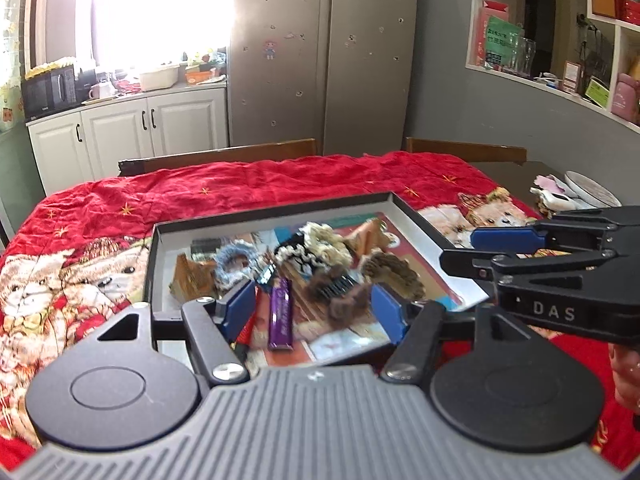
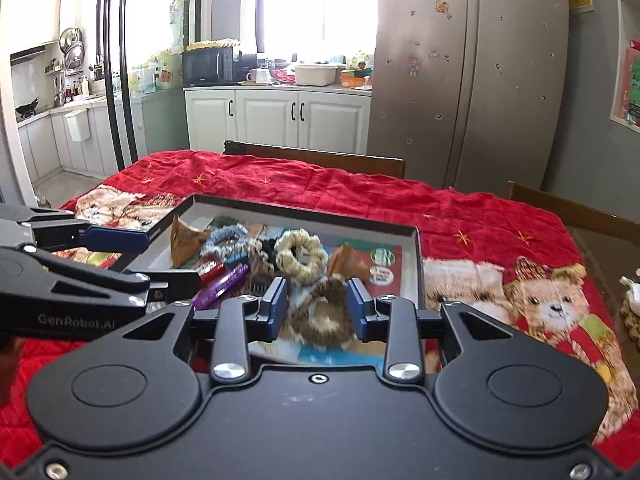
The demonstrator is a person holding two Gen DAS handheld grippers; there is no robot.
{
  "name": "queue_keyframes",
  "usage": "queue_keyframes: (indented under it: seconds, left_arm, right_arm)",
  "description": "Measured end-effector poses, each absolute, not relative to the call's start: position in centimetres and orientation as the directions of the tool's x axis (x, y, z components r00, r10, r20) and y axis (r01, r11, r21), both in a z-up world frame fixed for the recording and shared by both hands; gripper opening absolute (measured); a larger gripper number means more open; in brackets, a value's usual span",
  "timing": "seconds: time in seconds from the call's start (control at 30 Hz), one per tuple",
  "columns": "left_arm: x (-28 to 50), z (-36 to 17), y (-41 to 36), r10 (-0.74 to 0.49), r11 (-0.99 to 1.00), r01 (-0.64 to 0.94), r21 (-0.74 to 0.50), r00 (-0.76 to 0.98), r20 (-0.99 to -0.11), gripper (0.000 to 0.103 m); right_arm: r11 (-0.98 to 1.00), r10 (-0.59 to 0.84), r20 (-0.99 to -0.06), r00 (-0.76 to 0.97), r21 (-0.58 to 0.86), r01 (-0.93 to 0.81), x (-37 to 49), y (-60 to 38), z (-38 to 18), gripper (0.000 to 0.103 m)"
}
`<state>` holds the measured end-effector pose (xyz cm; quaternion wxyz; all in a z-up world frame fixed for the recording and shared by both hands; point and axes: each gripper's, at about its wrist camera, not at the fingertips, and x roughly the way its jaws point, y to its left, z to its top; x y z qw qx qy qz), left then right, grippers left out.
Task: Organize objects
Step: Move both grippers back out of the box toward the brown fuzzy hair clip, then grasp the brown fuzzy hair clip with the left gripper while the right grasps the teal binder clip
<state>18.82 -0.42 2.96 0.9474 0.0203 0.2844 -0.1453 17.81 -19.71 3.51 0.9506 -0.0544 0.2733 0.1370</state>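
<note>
Surface: quilted red bear-print cloth [image 1: 248, 188].
Tray [image 1: 280, 210]: shallow, rectangular; fuzzy scrunchies, blurred.
Left gripper [image 1: 314, 306]: spread, empty.
Right gripper [image 2: 318, 308]: parted, empty.

Red bear-print cloth [image 1: 280, 184], purple tube [image 1: 281, 314]

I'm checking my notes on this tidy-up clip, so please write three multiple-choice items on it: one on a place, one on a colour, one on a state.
1. Where do the hair ties lie?
A. in the shallow box
B. on the bare cloth
C. on a chair

2. What colour is the table cloth?
A. green
B. red
C. white

3. How does the left gripper stand?
A. clamped on a cup
B. out of view
C. open, holding nothing

Answers:
1 A: the hair ties sit inside the walls of the shallow box.
2 B: the table cloth is red with bear pictures.
3 C: the left gripper has its blue pads apart, with nothing pressed between them.
</note>
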Motion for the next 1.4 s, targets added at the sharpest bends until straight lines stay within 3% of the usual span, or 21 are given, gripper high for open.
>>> queue_keyframes:
  seconds: [0.53, 1.23, 1.33, 1.4]
  left_arm:
    - [15.8, 0.9, -2.1, -0.283, 0.954, 0.285, -0.09, 0.764, -0.579, 0.076]
    - [16.4, -4.0, -4.1, -0.243, 0.967, 0.231, -0.106, 0.716, -0.655, 0.076]
    - [16.4, -4.3, -3.8, -0.252, 0.965, 0.232, -0.119, 0.707, -0.661, 0.07]
    - [16.4, -4.5, -3.6, -0.262, 0.963, 0.236, -0.132, 0.7, -0.664, 0.06]
  right_arm:
    - [0.952, 0.223, -0.569, 0.792, -0.048, -0.303, 11.7, -20.3, 0.6, 0.034]
    - [0.94, 0.26, -0.615, 0.744, -0.016, -0.342, 10.5, -19.5, -4.0, 0.034]
    - [0.94, 0.253, -0.626, 0.737, -0.02, -0.34, 10.8, -18.9, -4.7, 0.034]
    - [0.941, 0.249, -0.63, 0.736, -0.024, -0.338, 10.8, -18.6, -4.9, 0.034]
